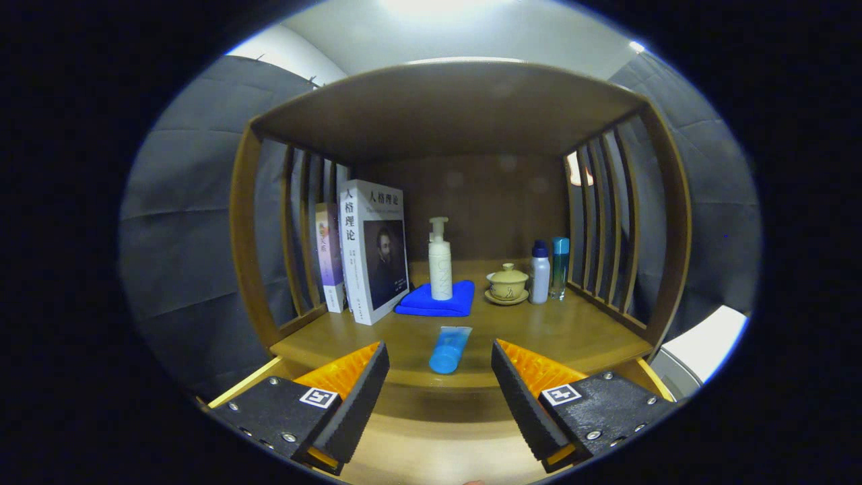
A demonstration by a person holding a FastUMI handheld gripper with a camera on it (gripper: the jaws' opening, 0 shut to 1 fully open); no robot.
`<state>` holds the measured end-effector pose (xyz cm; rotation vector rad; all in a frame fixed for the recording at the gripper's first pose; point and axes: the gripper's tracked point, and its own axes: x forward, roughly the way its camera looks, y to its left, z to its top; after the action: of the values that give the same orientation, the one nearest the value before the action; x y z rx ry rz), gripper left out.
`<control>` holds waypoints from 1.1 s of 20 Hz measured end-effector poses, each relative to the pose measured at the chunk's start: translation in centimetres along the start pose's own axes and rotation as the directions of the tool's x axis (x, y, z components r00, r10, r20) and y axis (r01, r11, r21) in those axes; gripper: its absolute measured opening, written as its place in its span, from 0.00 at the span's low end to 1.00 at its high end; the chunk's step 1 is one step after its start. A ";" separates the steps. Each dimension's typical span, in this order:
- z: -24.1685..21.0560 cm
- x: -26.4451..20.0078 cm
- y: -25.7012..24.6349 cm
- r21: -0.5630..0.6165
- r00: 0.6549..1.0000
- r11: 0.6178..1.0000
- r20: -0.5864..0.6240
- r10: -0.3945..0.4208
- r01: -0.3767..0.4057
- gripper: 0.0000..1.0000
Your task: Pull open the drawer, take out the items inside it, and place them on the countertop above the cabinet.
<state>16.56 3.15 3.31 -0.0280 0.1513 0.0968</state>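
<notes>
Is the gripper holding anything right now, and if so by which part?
Nothing is held. The gripper is open, its fingers spread wide with only air between them. The blue tube lies on the countertop just ahead of the fingers, untouched.

Handheld two-finger gripper: fingers spread wide apart, level with each other, holding nothing, pointing straight forward.
</notes>
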 end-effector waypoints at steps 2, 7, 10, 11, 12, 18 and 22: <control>0.0 -2.1 0.5 -0.012 1.000 1.000 0.023 0.008 -0.007 0.94; 0.3 -7.2 1.2 -0.008 0.995 1.000 0.099 0.011 -0.010 0.94; 0.4 -9.6 0.6 -0.004 0.988 1.000 0.152 -0.012 0.013 0.94; 0.0 -10.3 0.7 -0.009 0.988 1.000 0.154 -0.010 0.011 0.94; -0.6 -10.8 0.8 -0.012 0.989 1.000 0.145 -0.006 0.008 0.94; -3.7 -13.6 0.9 -0.015 0.994 1.000 0.109 0.002 0.000 0.94; -6.1 -15.7 1.8 -0.026 0.996 0.999 0.084 0.032 -0.030 0.94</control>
<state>0.04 3.28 -0.36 -0.0462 0.0663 0.1310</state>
